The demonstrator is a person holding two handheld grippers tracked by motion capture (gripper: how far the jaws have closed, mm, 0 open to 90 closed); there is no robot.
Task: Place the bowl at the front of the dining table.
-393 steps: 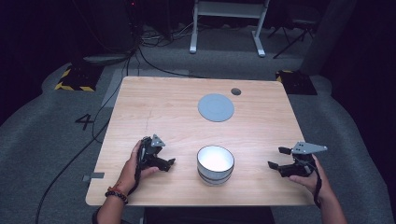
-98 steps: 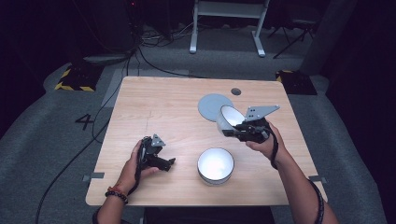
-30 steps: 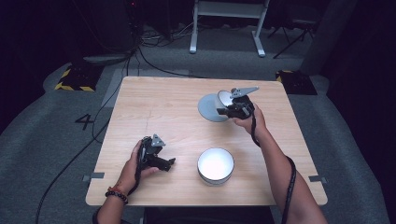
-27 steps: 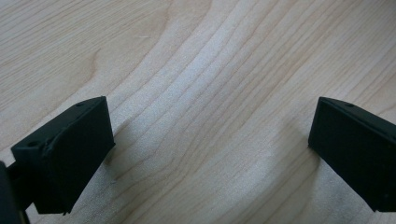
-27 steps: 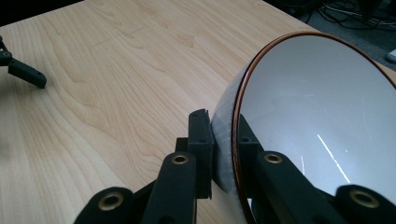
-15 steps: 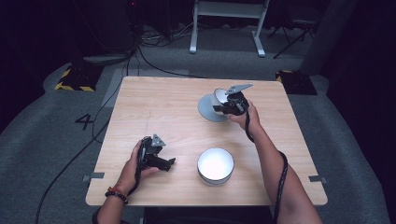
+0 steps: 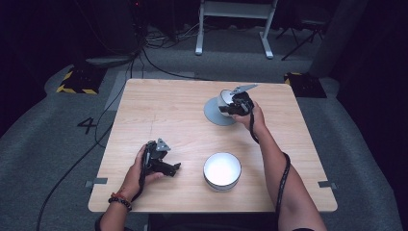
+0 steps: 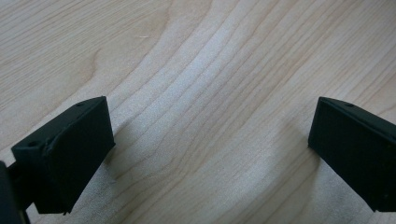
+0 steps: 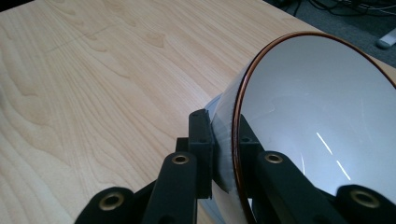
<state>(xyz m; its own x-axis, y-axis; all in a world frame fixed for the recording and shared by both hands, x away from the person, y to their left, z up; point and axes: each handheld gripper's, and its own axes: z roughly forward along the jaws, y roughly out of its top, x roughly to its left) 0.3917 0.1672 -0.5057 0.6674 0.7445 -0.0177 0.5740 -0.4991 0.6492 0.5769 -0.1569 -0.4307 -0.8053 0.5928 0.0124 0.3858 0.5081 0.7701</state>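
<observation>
Black jaws of the right gripper (image 9: 224, 158) are seen pinched on the rim of a white bowl (image 9: 317, 121), one jaw outside the wall and one inside, with the bowl held tilted on its side above the grey round mat (image 7: 217, 111) at the far right part of the wooden table (image 7: 159, 110). A thin copper-coloured line is seen along the bowl's rim. Nearer the front edge, a second white bowl (image 7: 222, 171) is set upright. At the front left, the left gripper (image 8: 205, 154) is rested low over bare wood, its jaws spread wide with nothing between them.
</observation>
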